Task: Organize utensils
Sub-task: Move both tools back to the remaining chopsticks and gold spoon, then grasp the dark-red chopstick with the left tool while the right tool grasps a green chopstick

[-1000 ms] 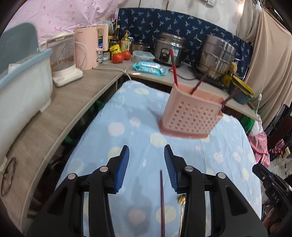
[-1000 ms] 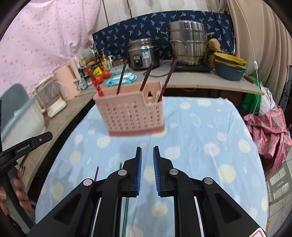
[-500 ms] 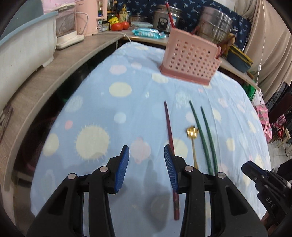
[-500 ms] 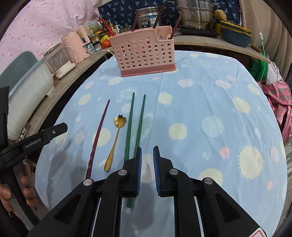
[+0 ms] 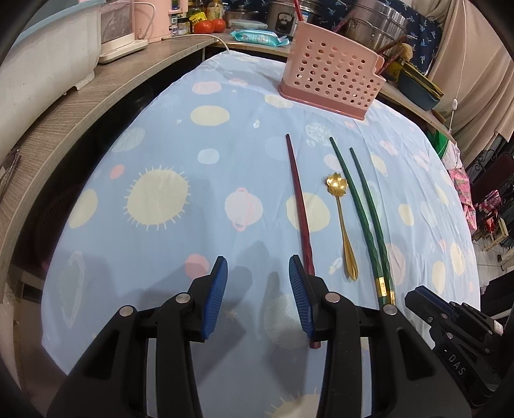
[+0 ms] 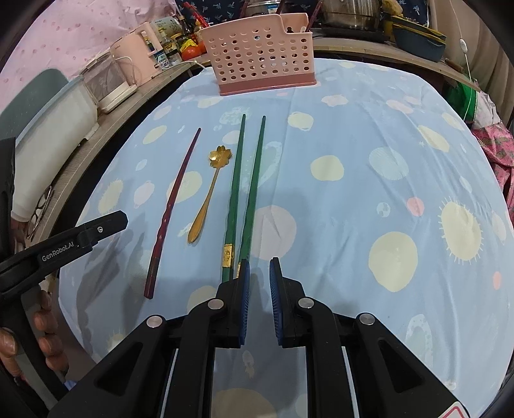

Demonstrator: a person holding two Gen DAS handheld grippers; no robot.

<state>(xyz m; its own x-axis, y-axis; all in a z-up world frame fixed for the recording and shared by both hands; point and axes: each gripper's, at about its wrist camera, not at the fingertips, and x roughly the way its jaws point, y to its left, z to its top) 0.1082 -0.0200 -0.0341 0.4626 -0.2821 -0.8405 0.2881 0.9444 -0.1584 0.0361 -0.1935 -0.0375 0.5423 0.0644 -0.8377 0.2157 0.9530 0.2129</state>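
Observation:
A pink perforated utensil holder point(image 5: 331, 80) point(image 6: 261, 54) stands at the far end of the blue patterned table, with red chopsticks standing in it. On the cloth lie a dark red chopstick point(image 5: 300, 205) point(image 6: 173, 205), a gold flower-bowl spoon point(image 5: 342, 218) point(image 6: 208, 193) and two green chopsticks point(image 5: 363, 205) point(image 6: 244, 189), side by side. My left gripper point(image 5: 257, 273) is open and empty, just left of the red chopstick's near end. My right gripper point(image 6: 258, 267) is nearly shut with a narrow gap, empty, just right of the green chopsticks' near ends.
A wooden counter point(image 5: 80, 106) runs along the left with a kettle point(image 6: 138, 54), a white appliance point(image 6: 109, 83) and a pale bin point(image 5: 41, 58). Pots point(image 5: 379, 22), tomatoes point(image 5: 212, 25) and bowls point(image 6: 417, 38) sit behind the holder. Glasses point(image 6: 40, 209) lie on the counter edge.
Both grippers have pulled back towards the near table edge and tilted down, so the chopsticks and spoon now lie in full view. Jaw gaps look unchanged.

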